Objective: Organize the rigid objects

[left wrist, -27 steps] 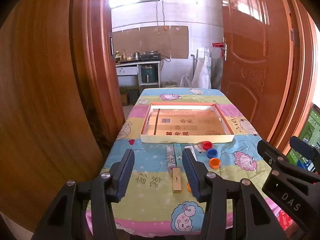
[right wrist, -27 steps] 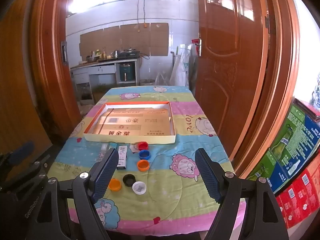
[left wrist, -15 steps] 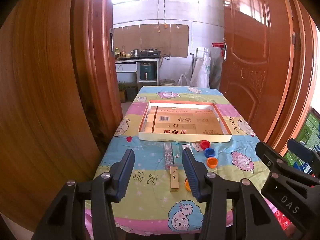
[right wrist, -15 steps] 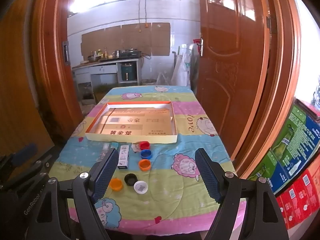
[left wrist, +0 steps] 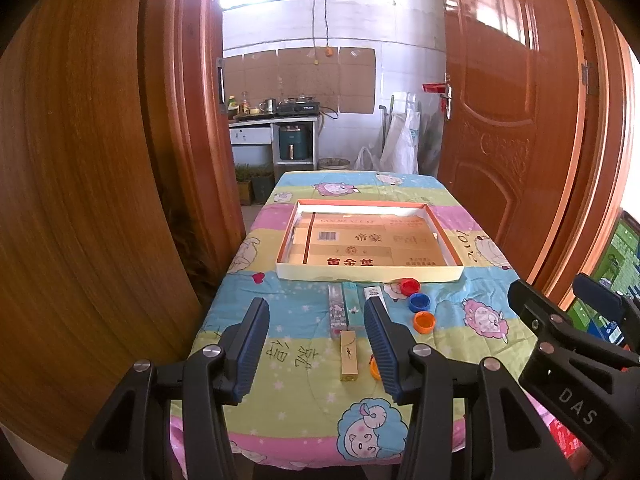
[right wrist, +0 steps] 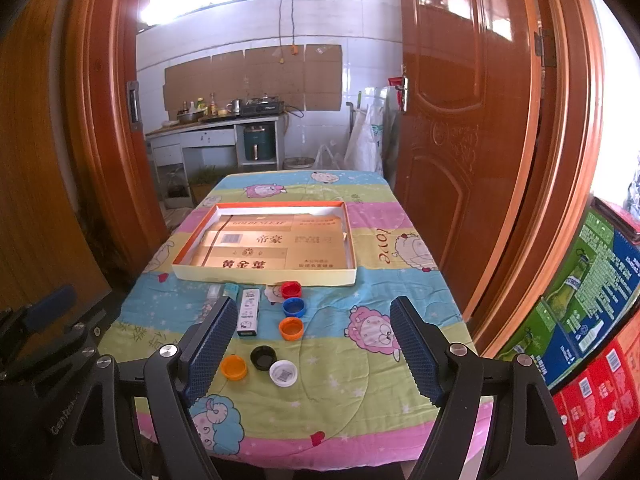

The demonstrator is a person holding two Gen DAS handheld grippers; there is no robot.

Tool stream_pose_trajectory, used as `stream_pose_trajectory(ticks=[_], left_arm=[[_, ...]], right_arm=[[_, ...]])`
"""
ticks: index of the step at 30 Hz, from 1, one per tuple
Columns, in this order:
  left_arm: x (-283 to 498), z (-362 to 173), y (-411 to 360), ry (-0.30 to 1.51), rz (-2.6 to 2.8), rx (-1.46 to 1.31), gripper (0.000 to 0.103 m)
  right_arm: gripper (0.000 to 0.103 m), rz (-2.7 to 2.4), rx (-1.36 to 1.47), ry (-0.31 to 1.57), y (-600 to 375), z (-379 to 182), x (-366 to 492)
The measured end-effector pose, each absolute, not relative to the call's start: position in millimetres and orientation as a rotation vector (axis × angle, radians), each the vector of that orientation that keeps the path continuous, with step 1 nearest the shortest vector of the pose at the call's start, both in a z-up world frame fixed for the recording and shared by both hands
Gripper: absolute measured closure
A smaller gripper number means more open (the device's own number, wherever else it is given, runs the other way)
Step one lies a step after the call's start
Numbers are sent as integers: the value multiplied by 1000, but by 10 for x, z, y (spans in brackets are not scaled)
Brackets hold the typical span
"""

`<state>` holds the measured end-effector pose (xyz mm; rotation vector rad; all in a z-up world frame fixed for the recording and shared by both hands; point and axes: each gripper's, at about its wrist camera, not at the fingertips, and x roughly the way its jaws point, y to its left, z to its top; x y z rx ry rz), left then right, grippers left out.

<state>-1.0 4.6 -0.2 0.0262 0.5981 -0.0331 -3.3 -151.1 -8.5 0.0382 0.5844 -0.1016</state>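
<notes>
Over the last second both views have drawn back a little from the tabletop; nothing is picked up, so the sorting has not begun. The left tongs stand wide and empty above the gold box. The right tongs are wide and empty too, over the loose caps. The shallow tray waits beyond them on a cartoon-print cloth, between wooden doors, with a kitchen behind.
</notes>
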Motion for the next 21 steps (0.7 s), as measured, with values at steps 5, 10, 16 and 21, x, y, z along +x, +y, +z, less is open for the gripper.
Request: stream_pose_trajectory(ticks=[5, 10, 16, 21], left_arm=[[-10, -10, 40, 597, -34, 37, 53], [-14, -32, 21, 600, -41, 46, 53], [-32, -35, 11, 600, -45, 48, 53], [-34, -33, 4, 601, -42, 50, 53]], right_arm=[[23, -99, 38, 585, -1517, -69, -42], [23, -94, 42, 588, -1514, -54, -56], [23, -96, 44, 588, -1523, -57, -56], [23, -94, 45, 588, -1526, -56, -57]])
